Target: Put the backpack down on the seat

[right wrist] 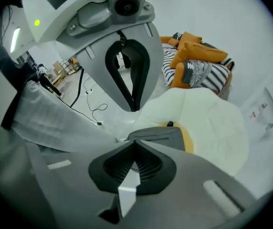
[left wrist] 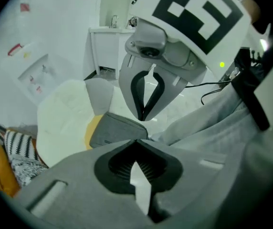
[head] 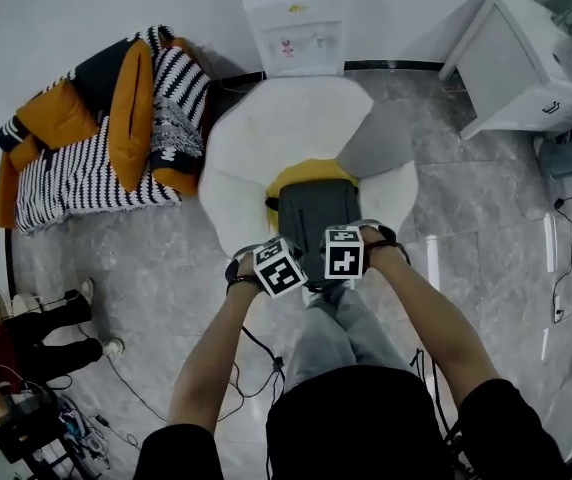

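Grey marbled floor surrounds a white, petal-shaped seat [head: 286, 128] at your 12 o'clock, with a heap of striped and orange cushions [head: 96, 138] at 10 o'clock and a white dispenser [head: 296, 13] beyond the seat. The backpack [head: 316, 218] already lies flat on the near part of that seat, over a yellow patch [head: 306, 173]. Whether that patch is a cushion or part of the bag, you cannot tell.

Your left gripper [head: 279, 268] and right gripper [head: 346, 253] hang side by side above the bag's 6 o'clock end, apart from it. Each gripper's own view shows its jaws clenched tip to tip with nothing between them.

If you need to shift the backpack, expect soft grey fabric that sags and folds rather than holding its shape. Its flat panel looks smooth, so a pinch there would likely slide off or gather only cloth. It seems partly filled, so plan for some weight hanging below the grip. The small dark loop [head: 271, 205] at its 11 o'clock corner looks like the best hold, since webbing suits narrow jaws. Take the opposite edge with the other gripper so that the bag stays level.
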